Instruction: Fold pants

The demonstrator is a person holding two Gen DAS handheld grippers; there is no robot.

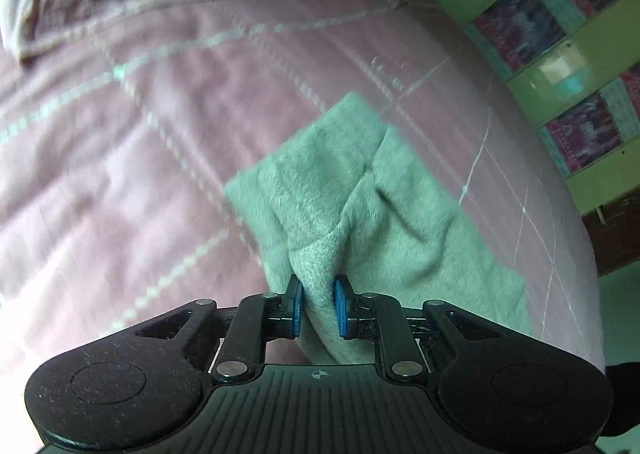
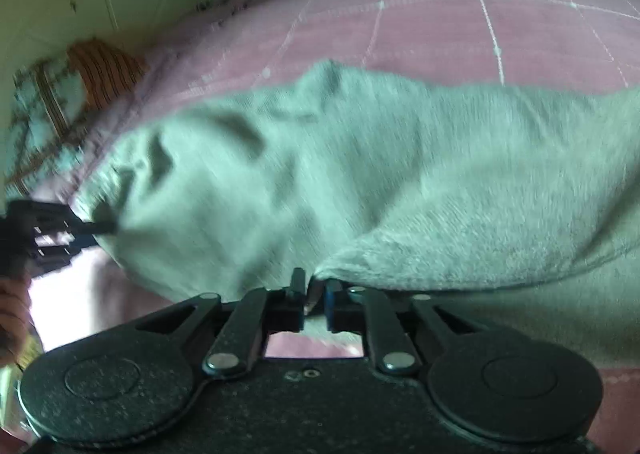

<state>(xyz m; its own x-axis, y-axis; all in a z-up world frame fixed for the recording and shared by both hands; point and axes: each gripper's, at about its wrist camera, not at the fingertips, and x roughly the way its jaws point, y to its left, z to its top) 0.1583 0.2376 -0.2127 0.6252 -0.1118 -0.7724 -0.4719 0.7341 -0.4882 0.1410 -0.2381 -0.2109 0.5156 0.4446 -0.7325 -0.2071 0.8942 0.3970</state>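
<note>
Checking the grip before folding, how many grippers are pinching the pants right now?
2. The left gripper pinches a bunched fold of the pants; the right gripper pinches a folded edge nearer the middle. More of the pants may be out of view.

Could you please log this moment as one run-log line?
left gripper: shut on pants | right gripper: shut on pants | surface: pink bedspread

Low in the frame, the left gripper (image 1: 318, 304) has its blue-padded jaws pinched on a bunched fold of pale green pants (image 1: 360, 189), which spread up-centre over a pink checked bedspread (image 1: 160, 113).
</note>
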